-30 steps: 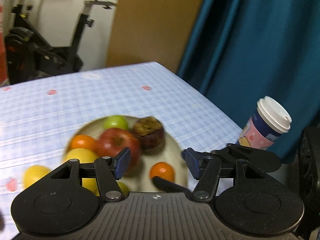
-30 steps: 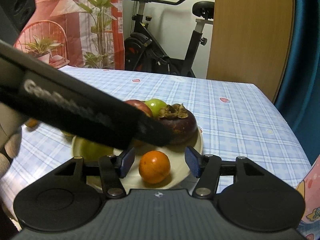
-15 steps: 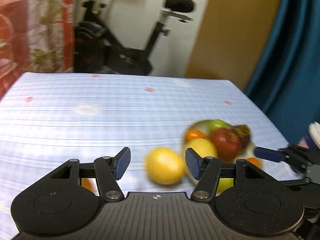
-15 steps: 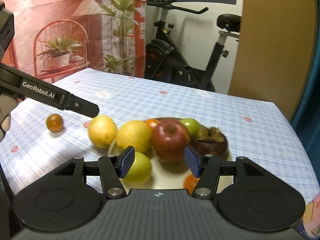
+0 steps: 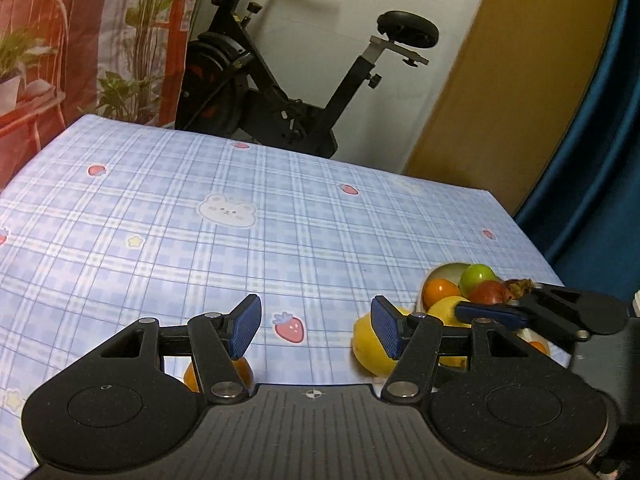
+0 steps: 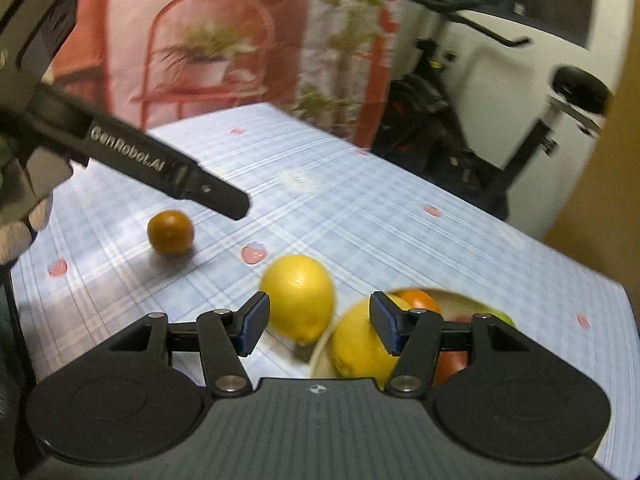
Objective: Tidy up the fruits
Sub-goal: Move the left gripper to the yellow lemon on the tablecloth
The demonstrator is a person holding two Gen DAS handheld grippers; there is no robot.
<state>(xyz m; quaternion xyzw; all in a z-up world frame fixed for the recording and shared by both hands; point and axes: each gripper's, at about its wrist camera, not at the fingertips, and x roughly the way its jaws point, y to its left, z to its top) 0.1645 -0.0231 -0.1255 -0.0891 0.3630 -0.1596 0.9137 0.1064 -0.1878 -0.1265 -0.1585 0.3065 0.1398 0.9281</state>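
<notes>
A cream plate [image 6: 320,354] at the table's right holds a lemon [image 6: 360,346], an orange [image 5: 440,290], a green fruit [image 5: 476,276] and a red apple [image 5: 490,292]. A second lemon [image 6: 298,296] lies on the cloth just left of the plate; it also shows in the left wrist view [image 5: 370,344]. A small orange [image 6: 171,232] lies further left, partly hidden under my left gripper's finger [image 5: 240,372]. My left gripper [image 5: 316,326] is open and empty above the cloth. My right gripper [image 6: 316,326] is open and empty, just above the loose lemon and the plate's edge.
The table has a blue checked cloth [image 5: 240,216] with strawberry and bear prints. An exercise bike [image 5: 280,80] stands behind the far edge. A blue curtain [image 5: 592,140] hangs to the right, and a red plant rack [image 6: 208,72] stands to the left.
Both grippers have swung left, away from over the plate. The left one now faces the open cloth with the small orange under it; the right one now faces the loose lemon.
</notes>
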